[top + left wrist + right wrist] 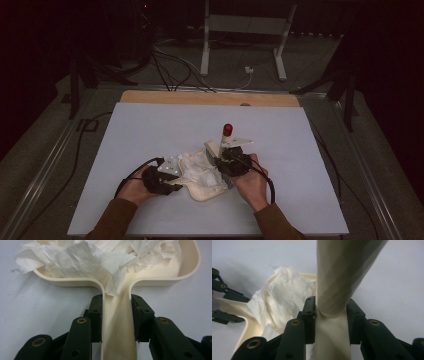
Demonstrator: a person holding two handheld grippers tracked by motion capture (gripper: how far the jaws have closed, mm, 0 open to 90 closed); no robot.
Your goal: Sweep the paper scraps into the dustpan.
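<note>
dustpan (160, 272) with crumpled paper (100, 257) lies flat on bench (150, 130), its handle pointing toward me | my left gripper (117, 315) jaws clamp that handle | my right gripper (331, 315) jaws hold brush handle (342, 272) upright, just beside pan's right edge

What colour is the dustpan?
Cream; the dustpan shows best in the left gripper view.

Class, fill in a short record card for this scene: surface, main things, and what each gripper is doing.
Surface: white table
Dustpan: cream, lying on the table, its handle clamped by the left gripper
Contents: crumpled white paper in the dustpan
Brush: cream handle with red tip, clamped by the right gripper
Floor: cables beyond the table
</note>
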